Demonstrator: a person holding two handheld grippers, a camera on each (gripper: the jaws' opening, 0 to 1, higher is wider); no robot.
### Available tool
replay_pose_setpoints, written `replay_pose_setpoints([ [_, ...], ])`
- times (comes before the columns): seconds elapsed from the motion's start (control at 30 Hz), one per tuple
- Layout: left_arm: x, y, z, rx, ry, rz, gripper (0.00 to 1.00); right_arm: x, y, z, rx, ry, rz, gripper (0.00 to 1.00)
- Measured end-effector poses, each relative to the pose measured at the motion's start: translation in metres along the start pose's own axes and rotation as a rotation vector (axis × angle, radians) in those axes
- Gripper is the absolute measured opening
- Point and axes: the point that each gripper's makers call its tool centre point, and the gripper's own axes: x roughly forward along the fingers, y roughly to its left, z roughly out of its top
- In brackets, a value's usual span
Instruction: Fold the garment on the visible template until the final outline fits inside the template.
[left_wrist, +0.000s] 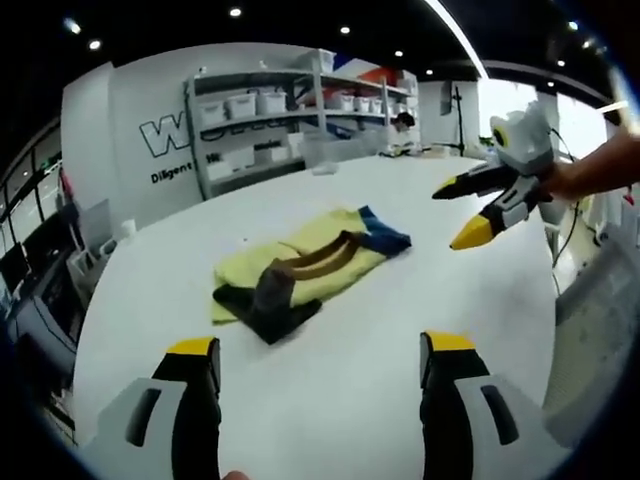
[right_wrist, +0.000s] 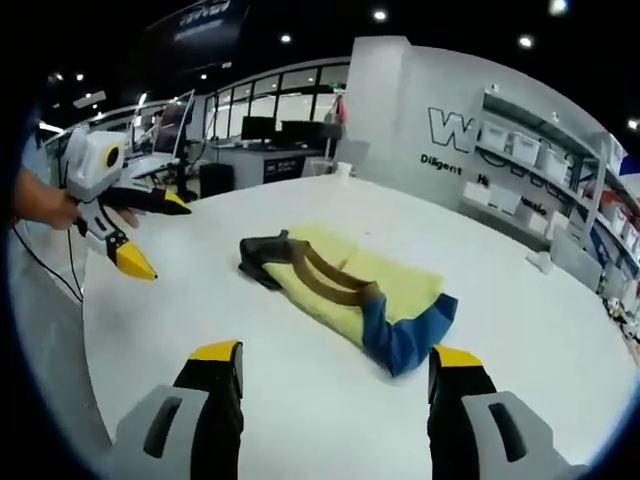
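Left tool (left_wrist: 320, 370) is hanging above the white worktop (left_wrist: 340, 420) with its jaws spread wide and nothing in them, short of the garment (left_wrist: 305, 268). The garment is a yellow piece with brown stripes, a dark end and a blue end, lying bunched up in a rough fold near the middle of the worktop. Right tool (right_wrist: 335, 380) is the same deal, jaws wide apart and empty, hovering on the blue-end side; in the left gripper view you can also see it held up in the air off to the right (left_wrist: 468, 210), well clear of the cloth. Honestly I can't make out any template outline on the worktop from these views, so I can't say if the fold fits yet. It looks lumpy to me, so I'd guess more folding or tidying is left. If I were doing it, I'd come down on two edges at once, one tool near the dark end and the other near the blue end, pinch only the top layer, and keep the lift low so the pile doesn't drag or flop open.
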Motion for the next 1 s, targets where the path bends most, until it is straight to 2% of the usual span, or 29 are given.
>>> replay_pose_setpoints([
  [0.27, 0.016, 0.005, 0.002, 0.002, 0.021, -0.032, 0.7, 0.015, -0.004, 0.005, -0.018, 0.015, 0.03, 0.65],
  [0.37, 0.022, 0.007, 0.004, 0.011, 0.025, -0.045, 0.66, 0.019, -0.007, 0.009, -0.032, 0.001, 0.043, 0.58],
  [0.63, 0.037, 0.012, 0.01, 0.032, 0.037, -0.065, 0.62, 0.029, -0.016, 0.013, -0.052, 0.009, 0.051, 0.52],
  [1.0, 0.054, 0.028, 0.016, 0.07, 0.062, -0.087, 0.57, 0.042, -0.023, 0.008, -0.101, 0.05, 0.063, 0.42],
])
